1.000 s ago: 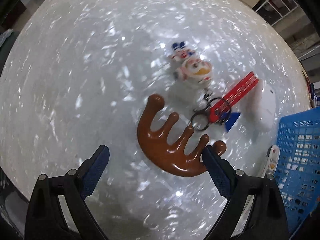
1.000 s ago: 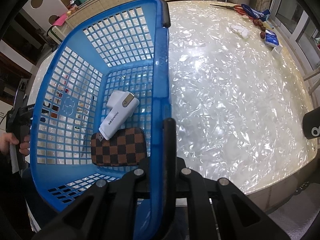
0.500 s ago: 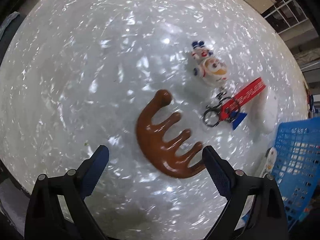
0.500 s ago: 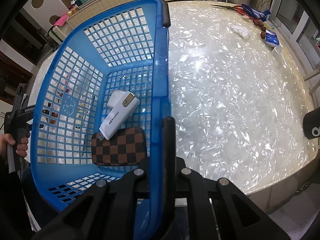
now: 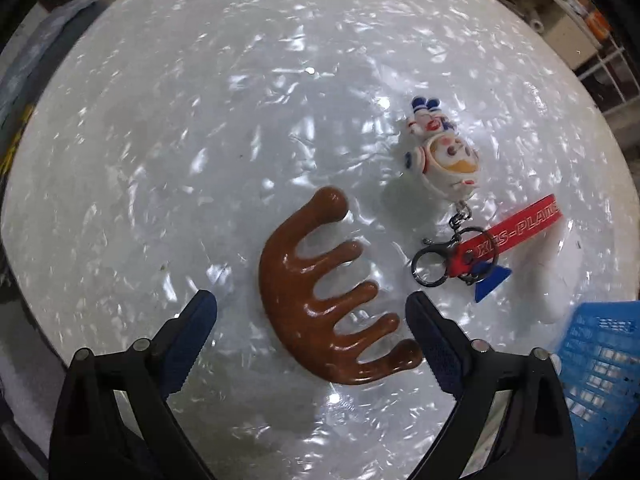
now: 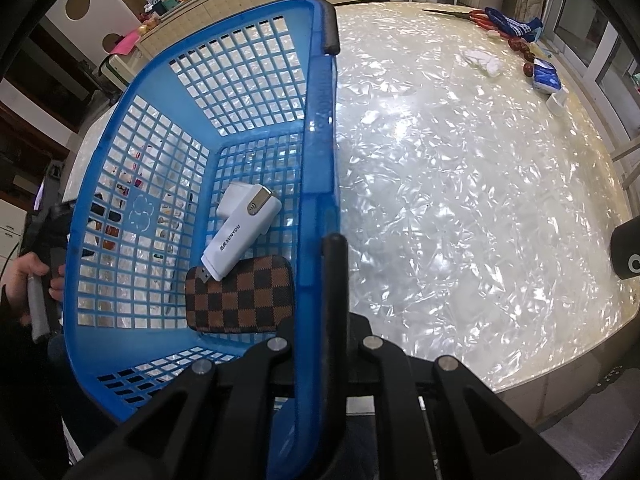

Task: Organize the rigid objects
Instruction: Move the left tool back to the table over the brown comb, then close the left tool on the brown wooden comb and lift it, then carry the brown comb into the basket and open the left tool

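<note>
- Between the spread jaws of the left gripper (image 5: 311,312), a brown wooden comb (image 5: 320,300) lies on the table (image 5: 200,120).
- Beyond it, a red strap (image 5: 516,232) reads "XFS-PLANE".
- Right gripper (image 6: 322,248) clamps the blue basket (image 6: 320,128) rim; inside, a white "KUNYOU" stick (image 6: 240,240) touches a checkered pouch (image 6: 240,300).

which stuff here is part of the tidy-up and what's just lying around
Job: brown comb, cartoon keychain, red tag, blue basket holding white dongle and checkered case.
Lying about: scissors, white cloth, tissue pack.
</note>
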The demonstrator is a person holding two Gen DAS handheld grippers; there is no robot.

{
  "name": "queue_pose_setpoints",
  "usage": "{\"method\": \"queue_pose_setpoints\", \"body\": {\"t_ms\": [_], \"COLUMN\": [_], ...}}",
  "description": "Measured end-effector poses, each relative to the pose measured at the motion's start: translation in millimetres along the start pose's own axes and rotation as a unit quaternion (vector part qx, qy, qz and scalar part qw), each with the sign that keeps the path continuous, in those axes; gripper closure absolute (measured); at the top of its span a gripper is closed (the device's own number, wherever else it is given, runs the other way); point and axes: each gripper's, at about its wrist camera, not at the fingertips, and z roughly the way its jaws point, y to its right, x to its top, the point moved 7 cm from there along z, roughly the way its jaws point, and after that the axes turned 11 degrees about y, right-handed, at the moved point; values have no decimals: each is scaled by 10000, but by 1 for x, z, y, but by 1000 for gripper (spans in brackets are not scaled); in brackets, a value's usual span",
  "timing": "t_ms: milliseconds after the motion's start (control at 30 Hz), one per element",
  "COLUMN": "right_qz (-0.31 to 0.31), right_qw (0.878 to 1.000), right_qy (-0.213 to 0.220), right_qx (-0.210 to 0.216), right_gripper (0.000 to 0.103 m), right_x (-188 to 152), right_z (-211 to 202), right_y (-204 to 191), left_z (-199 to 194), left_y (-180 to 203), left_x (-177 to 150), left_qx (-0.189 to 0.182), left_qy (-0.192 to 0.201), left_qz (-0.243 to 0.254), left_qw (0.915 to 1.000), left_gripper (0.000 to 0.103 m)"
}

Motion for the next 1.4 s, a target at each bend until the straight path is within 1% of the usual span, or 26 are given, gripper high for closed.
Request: {"method": "queue_pose_setpoints", "body": {"t_ms": [100, 133, 200, 233, 267, 433, 500, 600, 800, 967, 1033, 1167, 1233, 1267, 1300, 1400], "right_qz": [22, 22, 21, 22, 29, 54, 60, 68, 72, 41, 6, 12, 8, 10, 11, 8], "right_qw": [10000, 10000, 10000, 10000, 10000, 10000, 10000, 10000, 10000, 9999, 9998, 9997, 9997, 9996, 9996, 9996], "right_qy": [11, 14, 18, 20, 22, 39, 37, 6, -17, -19, -20, -48, -49, -47, -36, -24], "right_qx": [25, 23, 24, 31, 43, 56, 39, 11, -45, -111, -177, -243, -254, -264, -274, -286], "right_gripper": [95, 95, 95, 95, 95, 95, 95, 95, 95, 95, 95, 95, 95, 95, 95, 95], "right_x": [-1, -1, -1, -1, -1, -2, -2, -2, 0, 4, 5, 6, 7, 7, 8, 8], "right_z": [1, 1, 1, 1, 2, 2, 2, 1, 2, 3, 3, 4, 3, 3, 2, -1], "right_y": [1, 1, 1, 1, 1, 1, 1, 2, 0, -2, -3, -3, -4, -4, -4, -6], "left_z": [-3, -4, -10, -18, -22, -32, -35, -41, -55, -79, -97, -139, -159, -166, -179, -197], "left_y": [2, 3, 4, -1, 3, 5, 8, 7, -2, -25, -23, -10, 1, 9, 14, 38], "left_x": [-10, -12, -23, -23, -26, -36, -40, -40, -50, -36, -32, -25, -24, -18, -18, -19], "left_qx": [53, 62, 78, 70, 38, -124, -373, -689, -940, -1159, -1335, -1631, -1824, -1915, -2002, -2157], "left_qy": [102, 112, 202, 255, 294, 358, 348, 195, 190, 366, 509, 897, 1064, 1148, 1265, 1465], "left_qz": [-183, -242, -315, -318, -287, -192, -140, -29, 180, 276, 339, 714, 886, 957, 1081, 1508], "left_qw": [9998, 9996, 9993, 9991, 9992, 9991, 9986, 9974, 9952, 9922, 9892, 9799, 9734, 9700, 9655, 9536], "left_gripper": [6, 8, 17, 28, 38, 38, 38, 38, 38, 38, 38, 38, 38, 38, 38, 38]}}
